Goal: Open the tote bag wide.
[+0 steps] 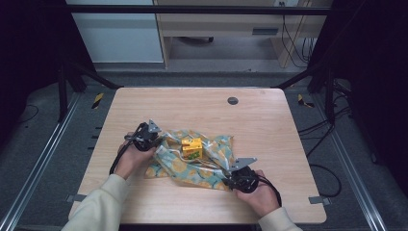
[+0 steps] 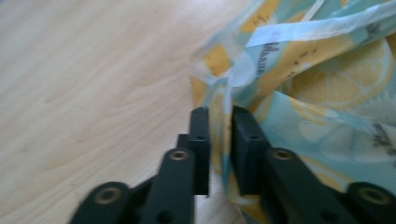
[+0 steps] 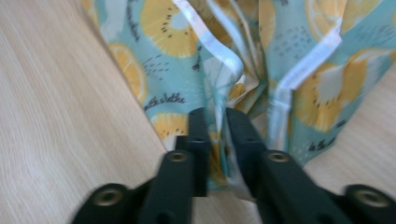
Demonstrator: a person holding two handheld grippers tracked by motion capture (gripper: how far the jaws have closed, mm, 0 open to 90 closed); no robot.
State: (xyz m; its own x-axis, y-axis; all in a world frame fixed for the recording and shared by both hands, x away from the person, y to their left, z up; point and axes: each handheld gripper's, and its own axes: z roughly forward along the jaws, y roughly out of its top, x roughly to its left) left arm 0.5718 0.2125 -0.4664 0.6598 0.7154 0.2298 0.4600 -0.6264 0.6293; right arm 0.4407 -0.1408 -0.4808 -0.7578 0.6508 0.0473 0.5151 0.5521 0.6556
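The surface (image 1: 269, 125) is pale, matt wood grain. The lemon-print cloth (image 1: 219, 154) looks thin, soft and crumpled, with stitched hems. The tongs (image 2: 219, 140) are matt black plastic.

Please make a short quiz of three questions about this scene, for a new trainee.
1. True or false: the yellow box sits on the patterned cloth.
2. What fruit is printed on the cloth? A) cherries B) lemon slices C) grapes
3. What lies between the jaws of the left tool and of the right tool?

Key
1. True.
2. B.
3. A fold of the cloth's edge lies in each; a narrow gap shows between the jaws, so the cloth does not look pressed.
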